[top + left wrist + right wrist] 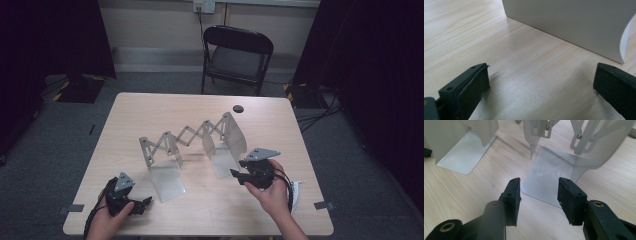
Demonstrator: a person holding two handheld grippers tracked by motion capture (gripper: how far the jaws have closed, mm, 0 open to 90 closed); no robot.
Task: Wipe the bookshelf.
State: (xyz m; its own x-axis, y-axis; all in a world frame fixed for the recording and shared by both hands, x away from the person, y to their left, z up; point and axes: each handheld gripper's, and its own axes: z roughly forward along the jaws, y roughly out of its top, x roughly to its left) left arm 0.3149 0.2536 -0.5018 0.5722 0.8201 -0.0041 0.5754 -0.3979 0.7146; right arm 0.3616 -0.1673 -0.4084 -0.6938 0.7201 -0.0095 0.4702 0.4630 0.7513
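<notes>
Hand-held gripper (539, 195) near expandable bookend rack (554, 182)

Around the Table

A light wood table (150, 110) bears a dark round disc (238, 108) near its far edge. Beyond it stands a black folding chair (236, 57) on grey carpet, below a wall socket (204, 6). Black curtains (55, 35) hang at both sides; cables (320, 112) lie on the floor at right

Curtained lab: table (150, 107), folding chair (236, 57)
</notes>
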